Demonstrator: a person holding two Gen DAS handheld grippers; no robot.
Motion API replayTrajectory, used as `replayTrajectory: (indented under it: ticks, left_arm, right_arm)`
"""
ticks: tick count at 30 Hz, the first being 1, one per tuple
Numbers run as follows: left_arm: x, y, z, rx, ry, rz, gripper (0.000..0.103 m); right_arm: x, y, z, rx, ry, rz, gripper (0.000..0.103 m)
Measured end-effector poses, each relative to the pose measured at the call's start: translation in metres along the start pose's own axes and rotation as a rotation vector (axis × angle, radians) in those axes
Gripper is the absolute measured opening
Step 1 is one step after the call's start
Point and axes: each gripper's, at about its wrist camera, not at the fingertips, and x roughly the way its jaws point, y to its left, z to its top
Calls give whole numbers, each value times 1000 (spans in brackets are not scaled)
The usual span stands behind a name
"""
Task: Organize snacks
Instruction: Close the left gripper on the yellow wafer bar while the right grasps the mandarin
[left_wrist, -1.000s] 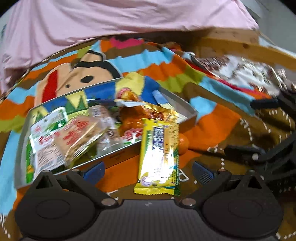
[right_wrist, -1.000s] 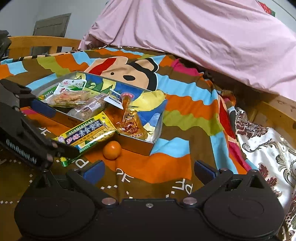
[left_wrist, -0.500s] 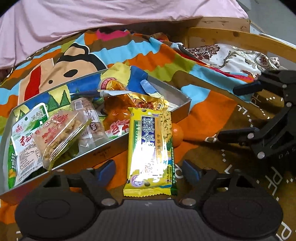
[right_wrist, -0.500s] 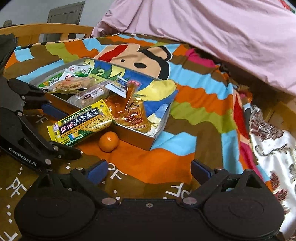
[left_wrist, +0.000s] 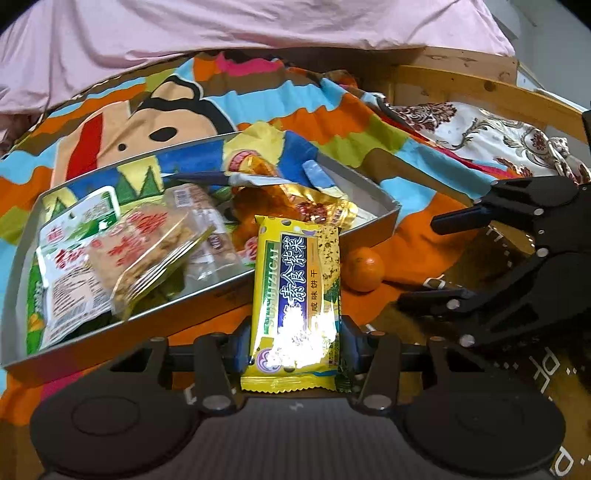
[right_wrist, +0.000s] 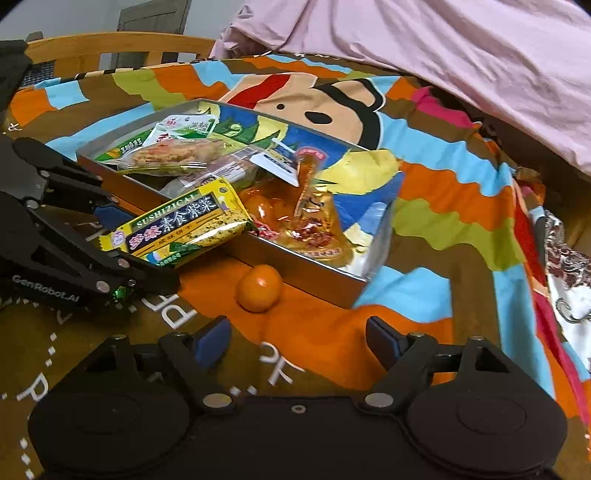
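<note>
My left gripper is shut on the near end of a yellow seaweed cracker packet; the packet's far end rests on the front rim of a shallow metal tray. In the right wrist view the same packet and tray show, with the left gripper at the left. The tray holds several snack packs: a rice cracker bag, a green-white pouch and an orange-gold pouch. A small orange lies on the blanket outside the tray's front rim. My right gripper is open, just short of the orange.
The tray sits on a colourful cartoon blanket on a bed. A pink duvet lies behind it. A wooden bed rail and a floral cloth are at the right. The right gripper shows beside the orange.
My left gripper has closed from open onto the yellow packet. My right gripper has moved closer to the orange and narrowed somewhat, still open.
</note>
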Motion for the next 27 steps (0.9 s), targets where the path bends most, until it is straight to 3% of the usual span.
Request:
replayTrajectory:
  ticks: [10, 22, 27]
  left_arm:
    - [-14, 11, -5, -37, 26, 49, 51]
    - [-28, 12, -10, -74, 44, 93, 52]
    - [-37, 11, -13, -90, 43, 106, 51]
  right_arm:
    - [26, 10, 20, 19, 40, 48, 69]
    - [29, 18, 21, 61, 32, 54, 36]
    - [24, 18, 18, 90, 21, 53, 34]
